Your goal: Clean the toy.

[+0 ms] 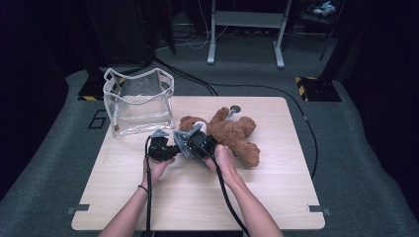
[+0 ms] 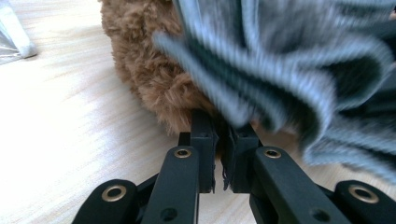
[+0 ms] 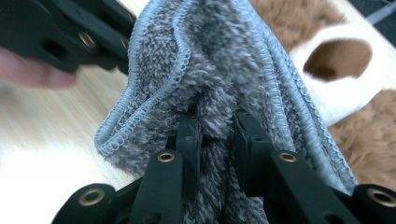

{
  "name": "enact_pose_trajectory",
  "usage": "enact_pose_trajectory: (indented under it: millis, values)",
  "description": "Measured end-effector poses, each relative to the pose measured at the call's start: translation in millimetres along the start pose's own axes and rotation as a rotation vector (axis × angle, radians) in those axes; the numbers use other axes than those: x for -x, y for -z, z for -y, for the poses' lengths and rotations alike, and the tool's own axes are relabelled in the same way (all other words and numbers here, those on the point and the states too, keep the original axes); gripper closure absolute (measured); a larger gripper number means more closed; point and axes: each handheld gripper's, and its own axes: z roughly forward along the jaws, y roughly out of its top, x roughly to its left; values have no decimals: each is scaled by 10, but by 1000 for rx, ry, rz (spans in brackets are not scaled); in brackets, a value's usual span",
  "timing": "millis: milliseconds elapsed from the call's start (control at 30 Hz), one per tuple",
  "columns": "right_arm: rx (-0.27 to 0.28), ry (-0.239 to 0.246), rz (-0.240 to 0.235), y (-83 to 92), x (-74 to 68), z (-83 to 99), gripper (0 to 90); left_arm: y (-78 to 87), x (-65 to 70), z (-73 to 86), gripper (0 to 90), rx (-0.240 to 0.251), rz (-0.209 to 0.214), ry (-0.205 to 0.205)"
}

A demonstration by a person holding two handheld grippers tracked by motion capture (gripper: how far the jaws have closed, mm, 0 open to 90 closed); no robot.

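Black jaws of my right gripper rise closest to the lens in the right gripper view, pinched on a bunched fold of grey cloth. Cloth is terry, looped pile, with a pale blue overlocked hem running in ridges up either side of the pinch. It hangs crumpled, folds running roughly along the jaw line.

My left gripper has its jaws nearly together, only a thin slit between the pads; tips sit against the bear's fur, with the cloth's hem draped blurred just above them. I cannot tell whether any fabric is caught in that slit.

High view: both grippers meet at the table's middle, left gripper just beside right gripper, both at the bear's head end. Bear lies flat, long axis slanting from head at left toward legs at lower right, one arm raised toward the far edge. Fur is shaggy brown plush; muzzle white with a brown patch, seen in the right gripper view.

Clear bag stands upright at the far left corner, open top, white trim, soft see-through plastic walls. Table is pale wood grain, rounded corners.

No readable writing on any item; a floor marking left of the table is too faint to read.
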Motion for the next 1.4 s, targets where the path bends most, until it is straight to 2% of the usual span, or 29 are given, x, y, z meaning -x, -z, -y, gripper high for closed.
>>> enact_pose_trajectory:
  millis: [233,300,400,633,767,800,833,900,967,1000,1033,1067,1100,1133,1167,1200,1233,1267,1300,1333,1367,1400]
  values:
    - [-70,0,31,-17,28,119,744,-3,-34,9,837,7,6,16]
    - [-99,-13,34,-9,66,219,745,-1,-36,9,837,7,7,15]
    - [-114,-20,43,5,84,287,745,-3,-39,10,837,11,8,17]
    - [-152,-2,75,58,52,473,746,-3,-55,14,837,10,11,22]
    - [-185,-21,91,115,52,666,746,-3,-62,16,837,9,11,23]
    - [-185,-21,91,115,52,666,746,-3,-62,16,837,9,11,23]
    - [-203,-24,109,152,82,774,746,-2,-62,16,837,12,12,25]
    - [-211,-23,106,168,99,813,747,-2,-63,16,837,12,11,25]
    - [-227,-39,119,209,147,911,747,-5,-71,15,837,10,8,24]
    - [-246,-58,139,283,199,1004,746,-7,-73,14,837,11,7,24]
    - [-246,-58,139,283,199,1004,746,-7,-76,13,837,12,6,24]
    - [-243,-70,147,376,246,1065,746,-10,-79,12,837,17,8,28]
    - [-243,-70,147,376,246,1065,746,-10,-80,10,837,17,7,29]
    - [-231,-86,151,489,280,1090,746,-8,-80,8,837,18,4,27]
    - [-231,-86,151,489,280,1090,746,-9,-78,6,837,18,6,29]
    - [-188,-103,182,651,298,1086,746,-8,-75,4,837,17,3,28]
    - [-188,-103,182,651,298,1086,746,-8,-75,4,837,17,3,28]
    - [-133,-118,210,786,312,1064,746,-7,-77,5,837,14,2,26]
    - [-133,-118,210,786,312,1064,746,-7,-77,5,837,14,2,26]
    - [-94,-121,247,893,334,1026,746,-8,-79,7,837,12,2,27]
    - [-94,-121,247,893,334,1026,746,-8,-79,7,837,12,2,27]
    - [-72,-123,259,932,347,997,746,-10,-79,8,837,10,-1,25]
